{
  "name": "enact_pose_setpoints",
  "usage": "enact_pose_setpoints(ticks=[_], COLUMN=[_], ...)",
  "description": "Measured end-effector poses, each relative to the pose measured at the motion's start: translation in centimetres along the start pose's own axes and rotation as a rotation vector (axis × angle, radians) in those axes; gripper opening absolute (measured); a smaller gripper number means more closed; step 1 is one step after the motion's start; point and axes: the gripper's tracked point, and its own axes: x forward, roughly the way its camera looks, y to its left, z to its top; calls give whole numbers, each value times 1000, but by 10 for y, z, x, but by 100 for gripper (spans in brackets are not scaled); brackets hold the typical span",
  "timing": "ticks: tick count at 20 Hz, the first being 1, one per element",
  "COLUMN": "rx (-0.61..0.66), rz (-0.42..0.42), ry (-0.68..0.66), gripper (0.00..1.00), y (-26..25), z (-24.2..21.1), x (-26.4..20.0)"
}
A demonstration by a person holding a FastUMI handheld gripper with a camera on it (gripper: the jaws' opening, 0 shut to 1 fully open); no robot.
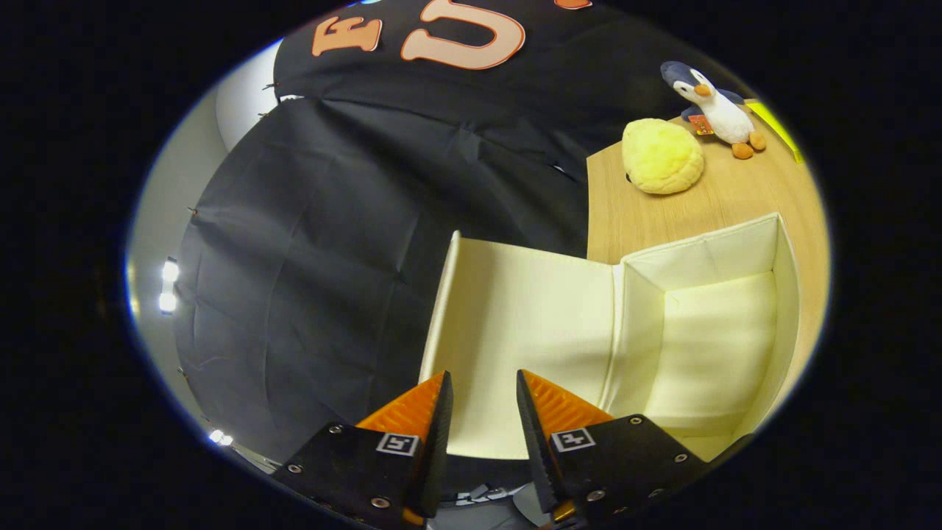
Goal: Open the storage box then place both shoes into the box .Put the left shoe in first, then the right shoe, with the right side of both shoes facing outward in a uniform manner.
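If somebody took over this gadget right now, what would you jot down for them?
Tool: open, holding nothing, its fingers hovering over the lid.
Storage box: on the wooden table, lid swung fully open, inside bare.
Beyond the box: a yellow plush and a penguin toy.
Done: box opened.
Left: left shoe in, then right, right sides facing outward.
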Motion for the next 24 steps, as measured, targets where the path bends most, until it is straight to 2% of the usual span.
enact_pose_setpoints(ticks=[4, 6, 8, 12, 16, 19, 24], rx=[-88, -128, -165, -253, -319, -338, -294], rz=[-83, -151, -227, -424, -606, -703, -817], ry=[-61, -104, -152, -213, -195, -188, -117], gripper=[75, 84, 88, 94, 94, 94, 90], y=[-24, -46, -75, -158, -237, -282, -345], z=[25, 44, 57, 59, 40, 17, -26], x=[-10, -34, -69, -138, -198, -243, -283])
